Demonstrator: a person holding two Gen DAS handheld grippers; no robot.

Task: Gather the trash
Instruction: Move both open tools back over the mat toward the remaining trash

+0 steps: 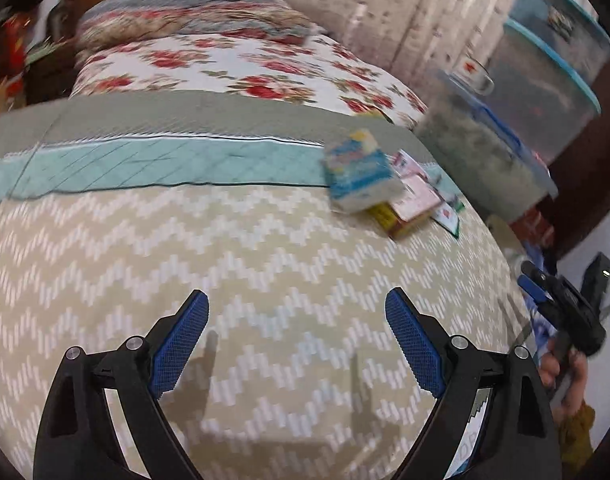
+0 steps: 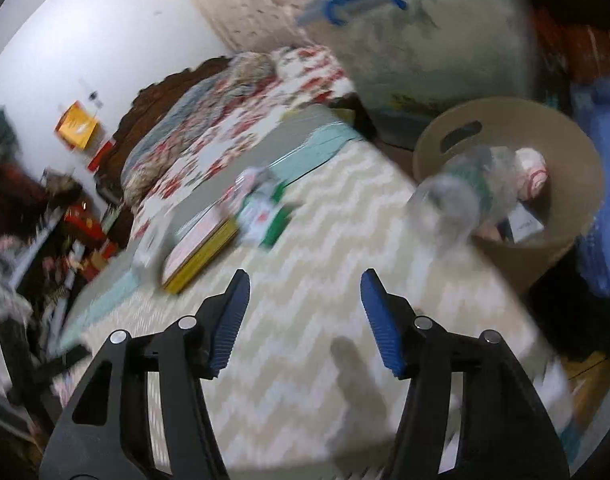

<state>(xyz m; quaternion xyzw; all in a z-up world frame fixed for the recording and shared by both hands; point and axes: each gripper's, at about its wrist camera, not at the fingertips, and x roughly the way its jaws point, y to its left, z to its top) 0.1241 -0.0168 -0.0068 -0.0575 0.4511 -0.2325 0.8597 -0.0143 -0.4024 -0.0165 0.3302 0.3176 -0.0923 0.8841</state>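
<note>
Both grippers, left [image 1: 296, 312] and right [image 2: 305, 300], hover over the beige zigzag bedspread [image 1: 225, 248] with jaws wide open, gripping nothing. A blurry clear plastic bottle [image 2: 461, 196] sits at the round tan bin's [image 2: 577, 216] rim (mid-air or resting, can't tell), while small cardboard boxes [image 1: 379, 188] lie piled on the bed.

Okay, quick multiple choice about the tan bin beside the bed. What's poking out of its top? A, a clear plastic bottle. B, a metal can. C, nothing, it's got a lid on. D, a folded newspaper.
A: in the right wrist view a clear plastic bottle with a green label leans out over the rim of the open tan bin, though motion blur softens its outline.
</note>
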